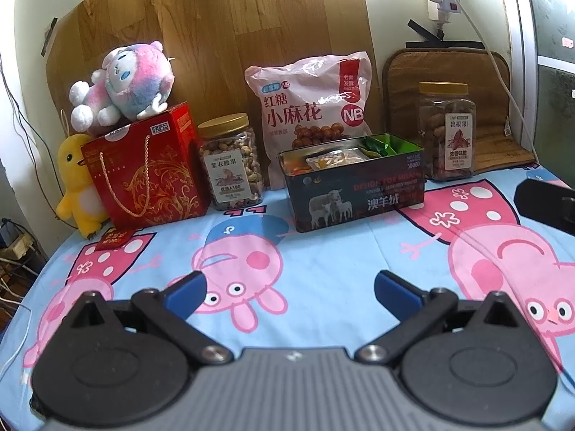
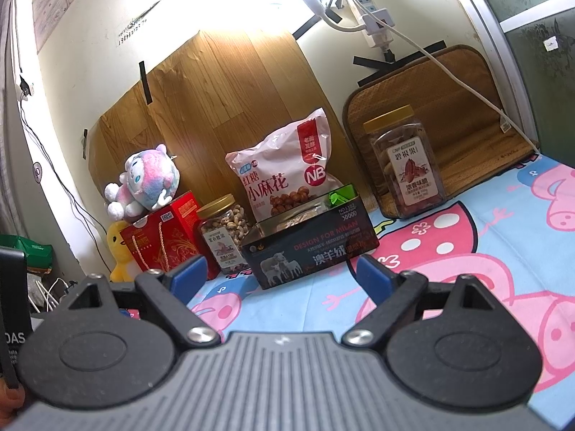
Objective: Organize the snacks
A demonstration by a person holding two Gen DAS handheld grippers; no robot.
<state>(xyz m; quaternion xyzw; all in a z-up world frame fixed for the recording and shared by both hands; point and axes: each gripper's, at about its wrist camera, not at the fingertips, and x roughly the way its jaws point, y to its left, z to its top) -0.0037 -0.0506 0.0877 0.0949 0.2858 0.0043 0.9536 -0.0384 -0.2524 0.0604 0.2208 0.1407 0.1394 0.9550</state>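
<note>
A dark open tin box (image 1: 359,194) (image 2: 316,251) holds snack packets, among them a green one (image 1: 377,144). Behind it leans a pink snack bag (image 1: 312,107) (image 2: 287,176). A cashew jar (image 1: 231,161) (image 2: 224,237) stands to its left, a pecan jar (image 1: 447,133) (image 2: 406,161) to its right, and a red gift box (image 1: 147,168) (image 2: 161,244) at far left. My left gripper (image 1: 289,289) is open and empty above the cloth, short of the tin. My right gripper (image 2: 282,274) is open and empty, just in front of the tin.
A pink plush (image 1: 125,86) lies on the red box and a yellow duck toy (image 1: 79,183) stands beside it. A brown cushion (image 1: 467,72) leans on the wall behind the pecan jar. The cartoon-pig cloth (image 1: 323,251) covers the table. Cables hang at the right.
</note>
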